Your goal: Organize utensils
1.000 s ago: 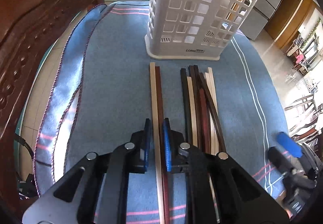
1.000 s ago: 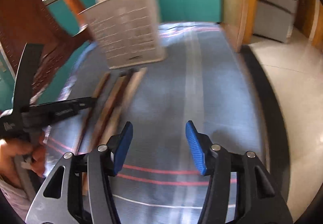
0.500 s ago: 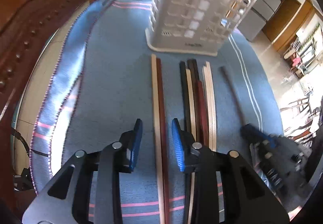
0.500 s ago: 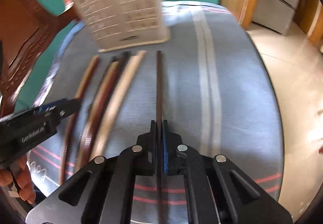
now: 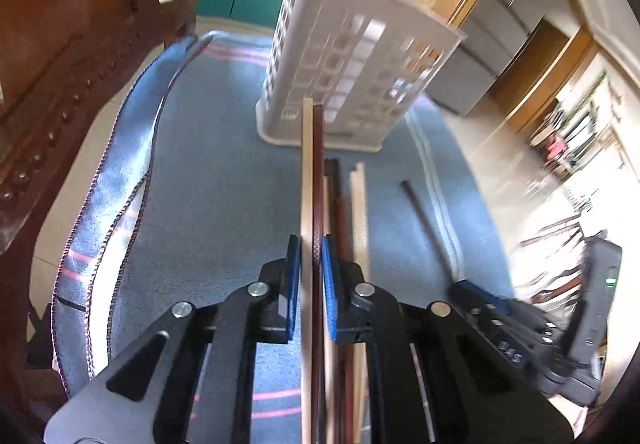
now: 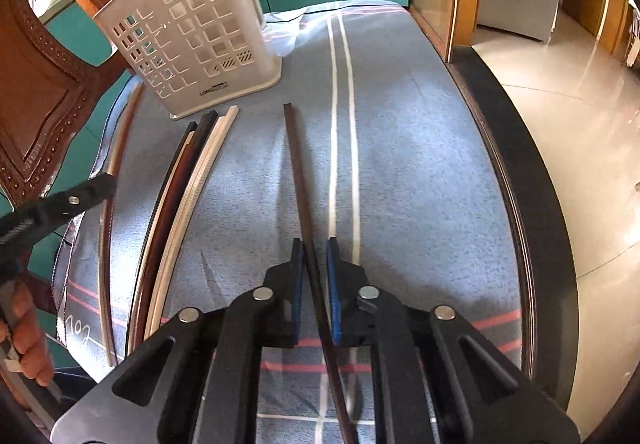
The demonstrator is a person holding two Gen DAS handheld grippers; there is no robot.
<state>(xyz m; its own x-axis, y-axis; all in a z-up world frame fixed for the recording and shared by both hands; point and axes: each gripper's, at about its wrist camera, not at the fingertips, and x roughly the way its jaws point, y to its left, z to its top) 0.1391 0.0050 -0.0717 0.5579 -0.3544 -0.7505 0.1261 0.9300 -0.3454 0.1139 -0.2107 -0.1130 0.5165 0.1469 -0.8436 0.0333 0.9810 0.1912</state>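
Observation:
My left gripper [image 5: 311, 244] is shut on a pair of chopsticks [image 5: 312, 172], one pale and one dark red, lifted off the cloth with tips pointing at the white slotted utensil basket [image 5: 352, 56]. My right gripper [image 6: 314, 248] has its jaws slightly parted around a single dark chopstick [image 6: 296, 164] that lies on the blue cloth. Several more chopsticks [image 6: 188, 180] lie in a bunch left of it, near the basket [image 6: 188, 40]. The left gripper [image 6: 60, 204] shows at the left edge.
A blue striped cloth [image 6: 400, 164] covers the table. A carved wooden chair [image 5: 60, 44] stands at the left. The table's dark edge [image 6: 520, 184] runs along the right, with tiled floor beyond. The right gripper [image 5: 520, 328] sits low right in the left view.
My left gripper closed on the pale and red chopstick pair and raised it. My right gripper's jaws loosened from tight on the dark chopstick to slightly parted.

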